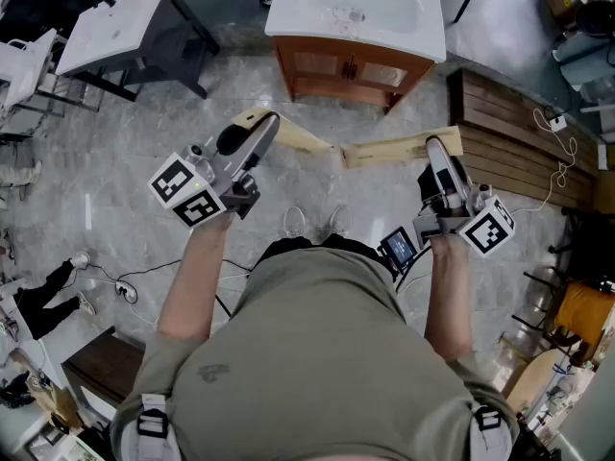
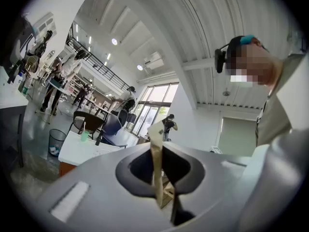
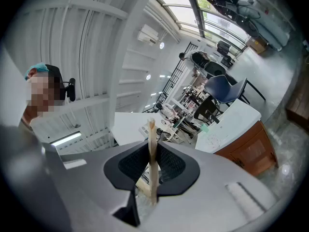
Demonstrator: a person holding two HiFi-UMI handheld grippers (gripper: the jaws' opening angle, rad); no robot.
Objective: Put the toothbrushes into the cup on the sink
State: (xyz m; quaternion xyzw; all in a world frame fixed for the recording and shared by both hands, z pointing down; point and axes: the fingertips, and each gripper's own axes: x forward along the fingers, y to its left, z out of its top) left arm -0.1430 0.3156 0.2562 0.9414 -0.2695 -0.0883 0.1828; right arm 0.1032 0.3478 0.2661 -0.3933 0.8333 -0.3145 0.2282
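Clamping one wooden toothbrush each: left gripper [image 1: 258,131] jaws shut on left toothbrush [image 1: 303,139], right gripper [image 1: 438,148] jaws shut on right toothbrush [image 1: 384,150]. Long axes crosswise, free ends nearly meeting mid-scene. Sink [image 1: 288,22] far, straight ahead; green cup [image 2: 84,136] on it. Neither gripper clearly nearer.

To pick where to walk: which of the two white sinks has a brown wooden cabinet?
The centre sink, straight ahead; the left sink stands on a dark frame.

White sink [image 1: 356,12], brown cabinet [image 1: 351,70] at 12 o'clock; green cup [image 2: 84,136]; left gripper [image 2: 157,129], right gripper [image 3: 151,125] grey, tan jaws, black-white marker cubes [image 1: 187,192]; floor [image 1: 144,142] grey marble
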